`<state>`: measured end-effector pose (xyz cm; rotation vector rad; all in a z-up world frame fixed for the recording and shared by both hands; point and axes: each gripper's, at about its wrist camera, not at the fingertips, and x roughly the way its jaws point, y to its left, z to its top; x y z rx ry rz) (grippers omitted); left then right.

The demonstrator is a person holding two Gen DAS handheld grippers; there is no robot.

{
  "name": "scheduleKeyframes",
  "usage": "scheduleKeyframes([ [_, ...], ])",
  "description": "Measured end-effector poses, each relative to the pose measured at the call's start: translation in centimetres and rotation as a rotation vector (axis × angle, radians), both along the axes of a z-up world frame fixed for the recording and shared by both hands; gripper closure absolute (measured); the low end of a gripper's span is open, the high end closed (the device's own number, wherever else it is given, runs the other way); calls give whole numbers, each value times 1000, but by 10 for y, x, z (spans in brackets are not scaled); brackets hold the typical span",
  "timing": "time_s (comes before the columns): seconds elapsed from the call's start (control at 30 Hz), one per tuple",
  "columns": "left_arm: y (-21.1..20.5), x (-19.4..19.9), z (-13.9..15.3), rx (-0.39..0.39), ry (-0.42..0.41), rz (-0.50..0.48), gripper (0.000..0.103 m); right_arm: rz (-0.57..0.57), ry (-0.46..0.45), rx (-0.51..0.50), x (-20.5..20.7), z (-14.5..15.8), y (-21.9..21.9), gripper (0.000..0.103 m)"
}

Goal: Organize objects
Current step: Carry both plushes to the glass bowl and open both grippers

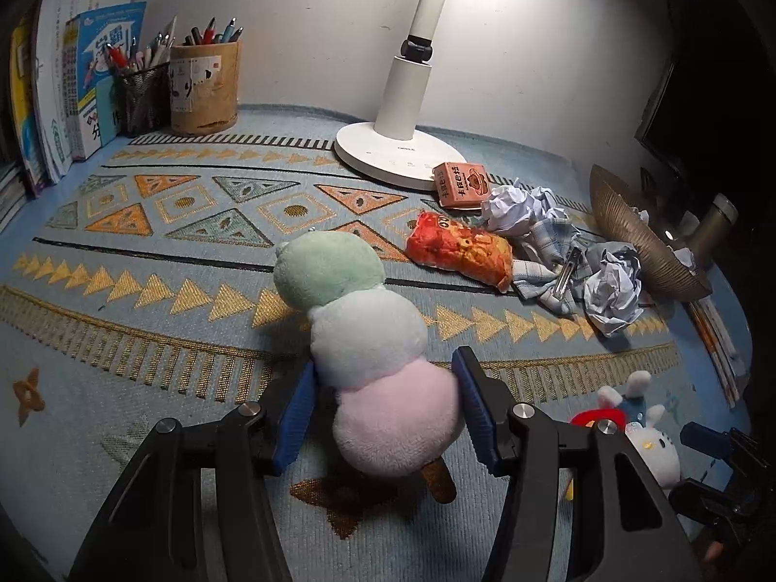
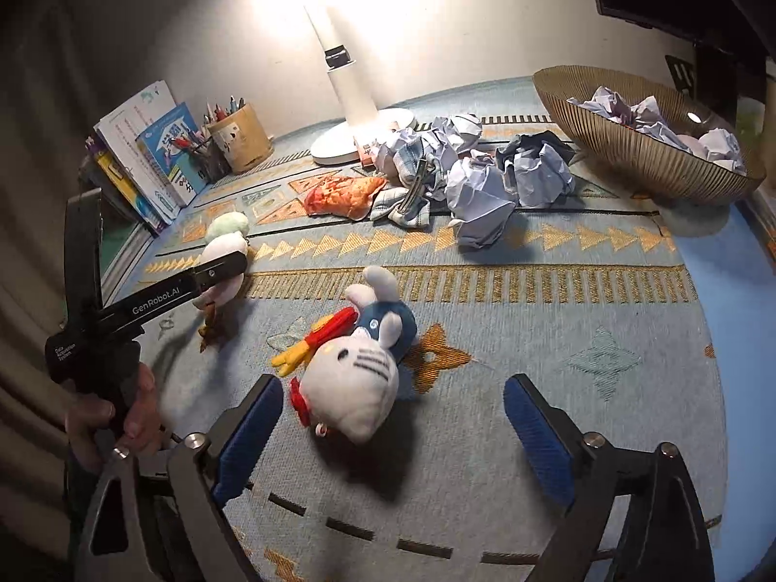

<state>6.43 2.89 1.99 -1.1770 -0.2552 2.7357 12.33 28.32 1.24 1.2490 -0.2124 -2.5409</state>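
Note:
A plush skewer of green, white and pink balls (image 1: 368, 339) stands between the blue pads of my left gripper (image 1: 388, 363), which is shut on its pink ball. In the right wrist view the same plush (image 2: 225, 242) hangs in that gripper, its brown stick just above the patterned cloth (image 2: 533, 339). A white cat plush in a blue outfit (image 2: 349, 388) lies on the cloth. My right gripper (image 2: 395, 383) is open around the cat's head, and neither pad touches it. The cat (image 1: 645, 441) also shows at the lower right of the left wrist view.
An orange snack-bag plush (image 1: 460, 252), a checked cloth (image 1: 548, 242) with a metal clip (image 1: 567, 271), crumpled paper balls (image 2: 480, 199) and a small orange box (image 1: 460, 184) lie near the lamp base (image 1: 388, 150). A ribbed bowl (image 2: 645, 160) holds more paper. Pen cups (image 1: 203, 87) and books (image 1: 72, 97) line the back left.

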Motion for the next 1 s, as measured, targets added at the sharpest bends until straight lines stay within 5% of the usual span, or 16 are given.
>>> scheduleKeyframes([
  [0.23,3,1,1,-14,6,-10,50,-51,4,200,-5,-15,-51,7],
  [0.3,4,1,1,-18,9,-10,50,-67,12,252,-8,-19,-56,19],
  [0.33,5,1,2,-22,9,-11,50,-67,9,265,-10,-21,-56,39],
  [0.37,5,1,2,-27,10,-12,50,-58,6,268,-10,-22,-56,46],
  [0.67,38,0,24,-52,44,-79,50,-69,75,224,-6,1,-27,47],
  [1.0,141,-56,92,7,129,-276,50,-277,261,214,-43,85,83,47],
])
